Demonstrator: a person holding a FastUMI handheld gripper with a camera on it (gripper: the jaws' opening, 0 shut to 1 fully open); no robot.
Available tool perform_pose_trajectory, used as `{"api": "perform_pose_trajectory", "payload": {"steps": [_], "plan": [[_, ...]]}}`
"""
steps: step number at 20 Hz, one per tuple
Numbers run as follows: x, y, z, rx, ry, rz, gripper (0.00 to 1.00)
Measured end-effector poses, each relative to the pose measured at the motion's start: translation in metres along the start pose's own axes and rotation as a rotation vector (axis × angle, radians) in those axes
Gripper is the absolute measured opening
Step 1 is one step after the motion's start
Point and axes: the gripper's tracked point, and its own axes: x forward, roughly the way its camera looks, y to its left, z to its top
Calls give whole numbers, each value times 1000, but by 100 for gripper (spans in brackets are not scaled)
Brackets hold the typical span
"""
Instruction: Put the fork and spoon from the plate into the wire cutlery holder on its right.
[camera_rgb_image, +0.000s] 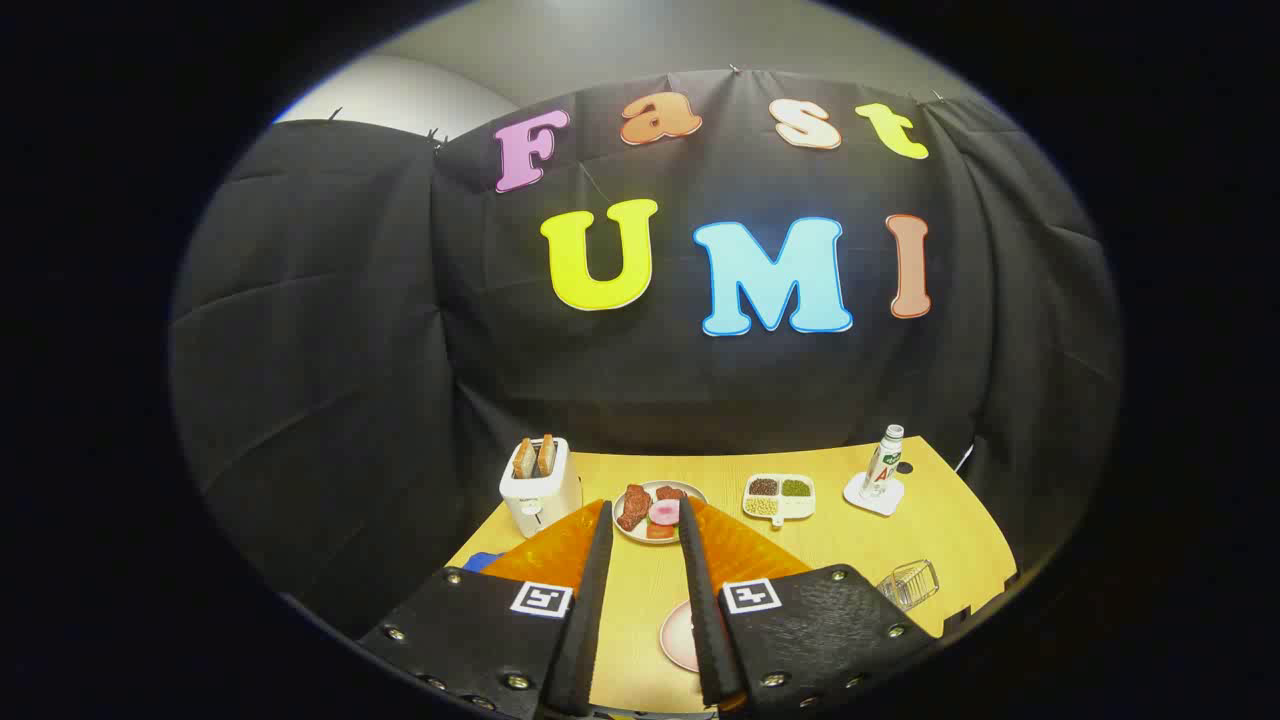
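1. Gripper (645, 520): the two fingers stand apart in a moderate gap with nothing between them but bare tabletop; they grip nothing.
2. Pink plate (677, 637): a curved edge of it lies low between the fingers, close to the right finger, which hides the rest. Fork and spoon cannot be made out; by the task they should lie on this plate, under or behind that finger.
3. Wire cutlery holder (910, 583): a clear-looking wire basket to the right of the right finger, near the table's near-right edge, apart from the plate. Its place beside the plate suggests a short carry to the right.
4. Food plate (655, 508): just beyond the fingertips, with pieces of meat and a pink slice; no part of the task.
5. Toaster (540, 485): far left, two slices standing in its slots.
6. Divided dish (779, 496): right of the food plate, holding beans or grains in compartments.
7. Bottle (883, 462): upright on a white coaster, far right.
8. Table (900, 530): pale wood.
9. Pose: the gripper is held high and tilted down, looking over the table, well above the plate. Judged stage: approach, nothing picked up yet.
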Motion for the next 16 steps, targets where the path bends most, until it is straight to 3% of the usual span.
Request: {"api": "perform_pose_trajectory", "payload": {"steps": [10, 16], "plan": [[8, -15, -28, -2, 84, -33, 41], [17, -49, -70, -11, 220, -135, 41]]}}
